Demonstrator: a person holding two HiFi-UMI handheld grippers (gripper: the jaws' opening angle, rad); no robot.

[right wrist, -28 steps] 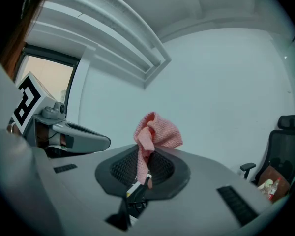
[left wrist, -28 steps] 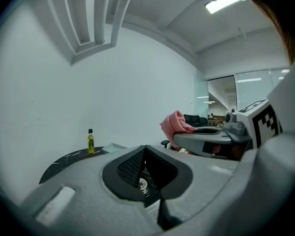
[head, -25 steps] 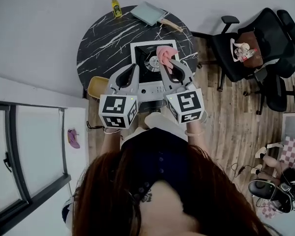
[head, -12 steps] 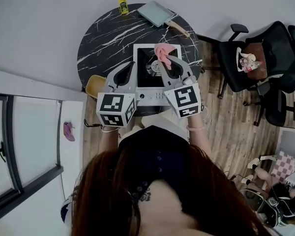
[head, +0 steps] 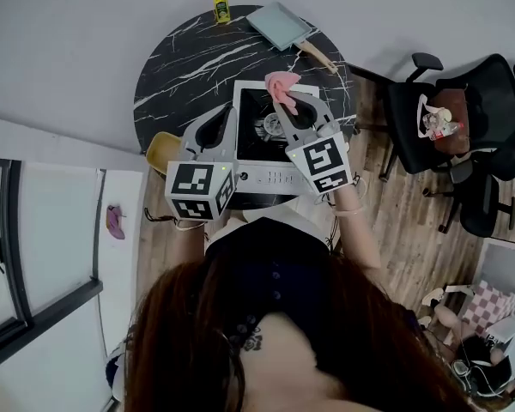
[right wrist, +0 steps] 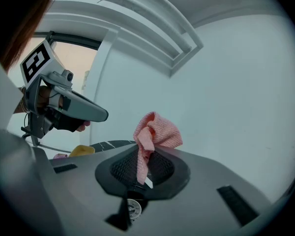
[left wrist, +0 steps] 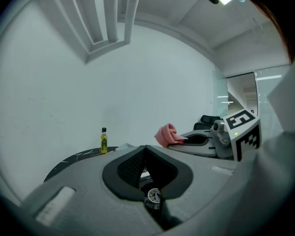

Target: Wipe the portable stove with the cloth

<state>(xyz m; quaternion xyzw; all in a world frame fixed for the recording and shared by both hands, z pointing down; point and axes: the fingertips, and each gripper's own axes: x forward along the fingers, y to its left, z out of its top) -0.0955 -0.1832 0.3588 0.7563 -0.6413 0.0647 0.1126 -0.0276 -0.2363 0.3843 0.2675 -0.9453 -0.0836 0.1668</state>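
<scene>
A: Where is the cloth?

B: The pink cloth (head: pixel 282 87) is pinched in the right gripper (head: pixel 290 101). In the right gripper view the jaws are clenched on a narrow strip of it. The rest is bunched up above the tips, with only the pale wall (right wrist: pixel 236 82) behind it.

A: And the stove?

B: The portable stove (head: pixel 251 110) sits at the near edge of the round black marbled counter (head: pixel 180 67), toward its right side. Its control panel faces the person. From the head view the cloth hangs over the stove's far edge, toward the far right corner. I cannot tell whether it touches the stove top.

A: What about the other hand?

B: The left gripper (head: pixel 230 112) is clenched on nothing. In its own view the two jaws meet at the tips with an empty oval gap behind them. It points over the stove's left edge, just beside the right gripper, and the two are apart.

A: Anything else on the counter?

B: A small yellow bottle (head: pixel 221 2) with a dark cap stands upright at the far edge. A rectangular pale pan (head: pixel 279 24) lies near it at the far right edge, its wooden handle pointing to the right. Black office chairs (head: pixel 463 118) stand on the wooden floor, well apart from the counter on the right.
</scene>
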